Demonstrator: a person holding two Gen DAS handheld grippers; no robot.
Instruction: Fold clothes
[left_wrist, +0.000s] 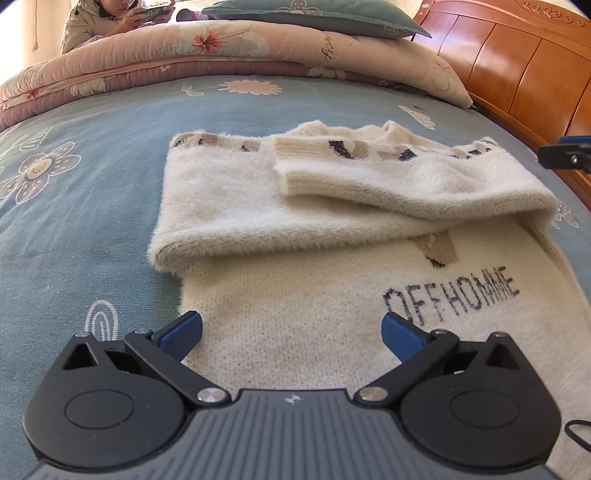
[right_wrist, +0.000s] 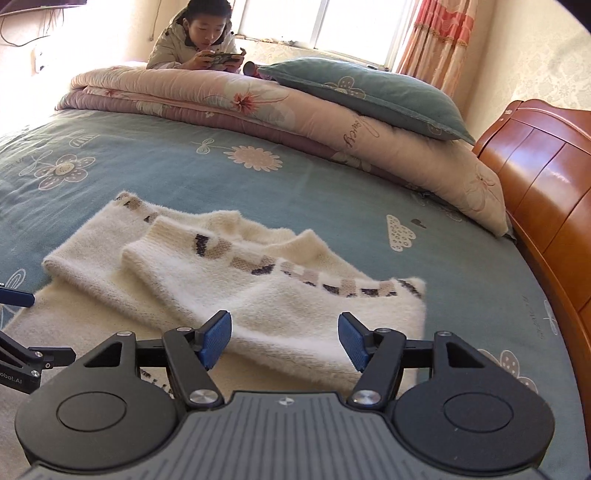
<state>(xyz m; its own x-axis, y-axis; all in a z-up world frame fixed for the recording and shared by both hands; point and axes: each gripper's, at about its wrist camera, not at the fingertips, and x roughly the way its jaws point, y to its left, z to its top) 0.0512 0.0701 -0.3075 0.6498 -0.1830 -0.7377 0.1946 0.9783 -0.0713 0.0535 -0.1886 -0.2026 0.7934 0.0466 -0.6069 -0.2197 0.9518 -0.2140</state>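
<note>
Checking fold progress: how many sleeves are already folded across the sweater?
2. One sleeve lies across from the left edge; the other sleeve crosses over it from the right, ribbed cuff on top. Both grippers are open and hold nothing.

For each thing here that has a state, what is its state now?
Left gripper: open, empty, over the sweater's body.
Right gripper: open, empty.
Cream fuzzy knit sweater: flat on the bed, both sleeves folded across the chest.
Pink floral quilt: folded.
</note>
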